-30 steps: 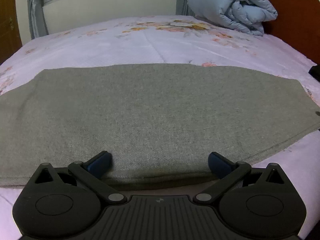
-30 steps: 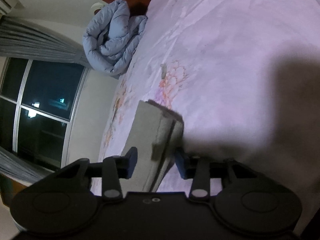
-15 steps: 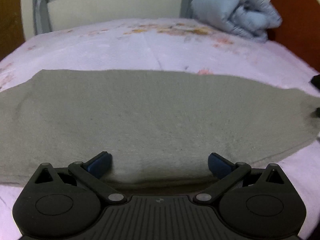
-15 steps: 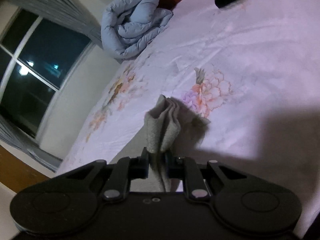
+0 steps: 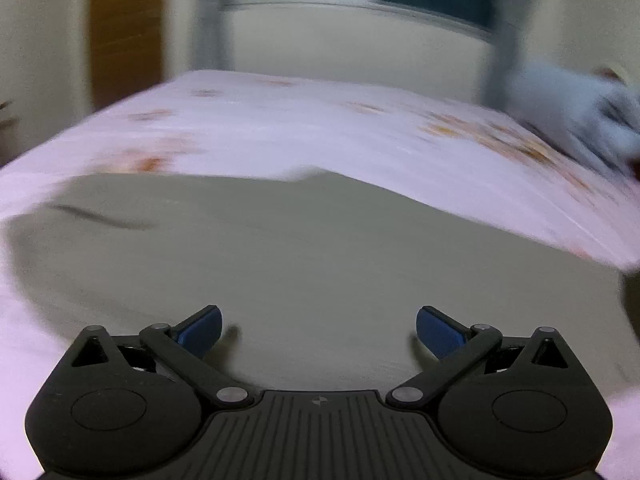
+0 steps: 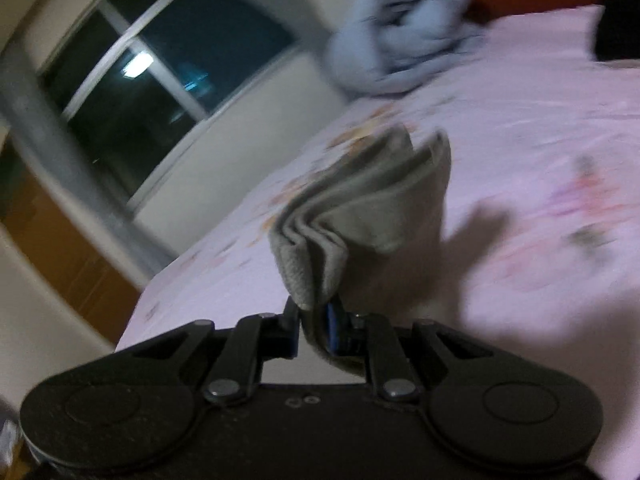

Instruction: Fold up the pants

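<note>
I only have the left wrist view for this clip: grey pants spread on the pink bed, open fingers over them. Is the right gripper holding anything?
Observer: Yes, the right gripper is shut on a bunched end of the grey knit pants.
Reviewer: Flat on the bed?
Observer: No, that end fans out in several layers beyond the fingers.
Reviewer: Anything else on the bed there?
Observer: A rolled light-blue quilt lies behind, by the dark window.

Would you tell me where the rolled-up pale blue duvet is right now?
The rolled-up pale blue duvet lies at the bed's far end, by the window; the left view shows it far right.
</note>
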